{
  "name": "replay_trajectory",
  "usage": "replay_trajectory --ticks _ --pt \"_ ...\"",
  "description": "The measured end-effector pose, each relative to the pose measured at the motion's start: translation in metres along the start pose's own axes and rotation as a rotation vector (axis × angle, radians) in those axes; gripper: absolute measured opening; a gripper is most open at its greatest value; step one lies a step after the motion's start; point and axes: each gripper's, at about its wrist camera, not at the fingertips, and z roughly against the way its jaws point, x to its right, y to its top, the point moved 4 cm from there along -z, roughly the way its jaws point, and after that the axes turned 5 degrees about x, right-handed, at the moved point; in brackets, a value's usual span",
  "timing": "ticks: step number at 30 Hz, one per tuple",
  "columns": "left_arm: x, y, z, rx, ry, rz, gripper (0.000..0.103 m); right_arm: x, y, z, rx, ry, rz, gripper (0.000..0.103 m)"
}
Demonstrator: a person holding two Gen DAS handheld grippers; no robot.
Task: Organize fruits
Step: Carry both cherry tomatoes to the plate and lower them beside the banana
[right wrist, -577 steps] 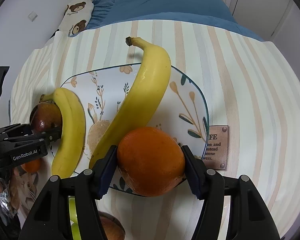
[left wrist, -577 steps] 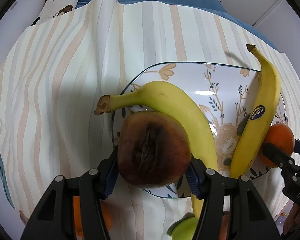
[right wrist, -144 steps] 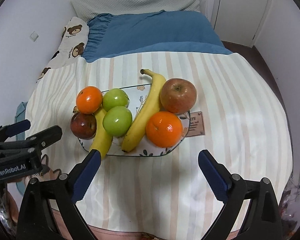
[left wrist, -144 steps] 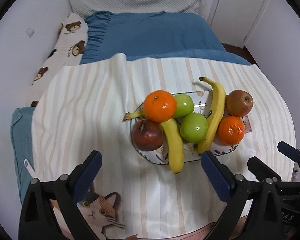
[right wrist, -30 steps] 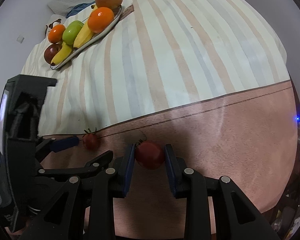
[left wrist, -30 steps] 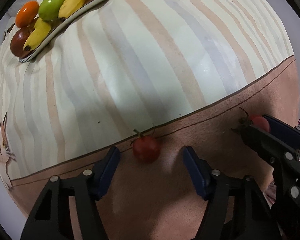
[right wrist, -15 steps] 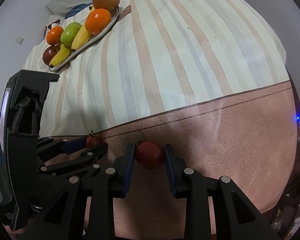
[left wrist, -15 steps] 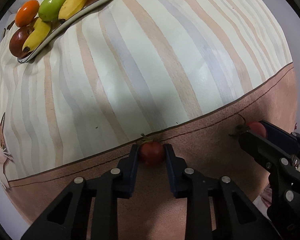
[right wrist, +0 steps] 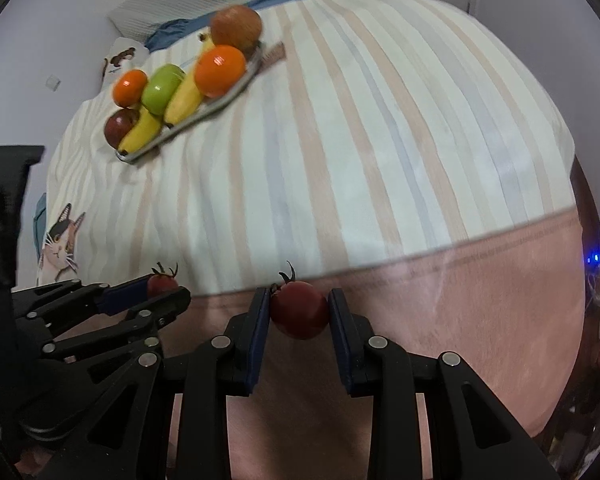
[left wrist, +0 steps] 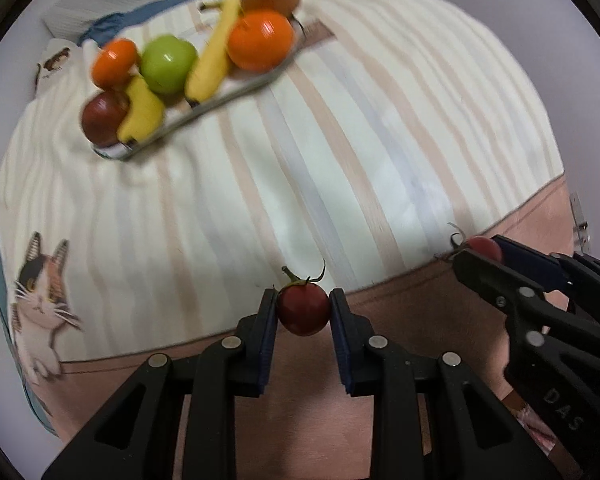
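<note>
Over the pink blanket border (left wrist: 400, 296), two small red stemmed tomatoes, one (left wrist: 303, 309) clamped in the left gripper (left wrist: 303, 312), one (right wrist: 299, 309) in the right gripper (right wrist: 299, 312); on the far patterned plate (left wrist: 204, 110), two bananas, two oranges.

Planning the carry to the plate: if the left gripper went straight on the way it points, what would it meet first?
Probably only the striped cloth. The left gripper, shut on a cherry tomato, points right of the plate; depth unclear.

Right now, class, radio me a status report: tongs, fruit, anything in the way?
Left tongs shut on one cherry tomato. Right tongs shut on another tomato. Plate already loaded. Striped cloth between shows no obstacle.
</note>
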Motion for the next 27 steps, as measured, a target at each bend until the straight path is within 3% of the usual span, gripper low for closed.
replay_trajectory --ticks 11,15,21,27 --pt "-0.067 0.054 0.027 0.060 -0.111 0.214 0.023 -0.054 0.072 -0.003 0.063 0.109 0.044 0.032" --pt "-0.108 0.089 0.009 0.056 -0.182 0.313 0.023 -0.076 0.110 -0.025 0.106 0.155 0.053 0.032" --pt "-0.145 0.116 -0.024 0.016 -0.321 0.460 0.023 -0.109 0.148 -0.076 0.129 0.209 0.076 0.032" --pt "-0.153 0.130 -0.050 -0.009 -0.343 0.482 0.023 -0.123 0.161 -0.110 0.122 0.216 0.085 0.032"
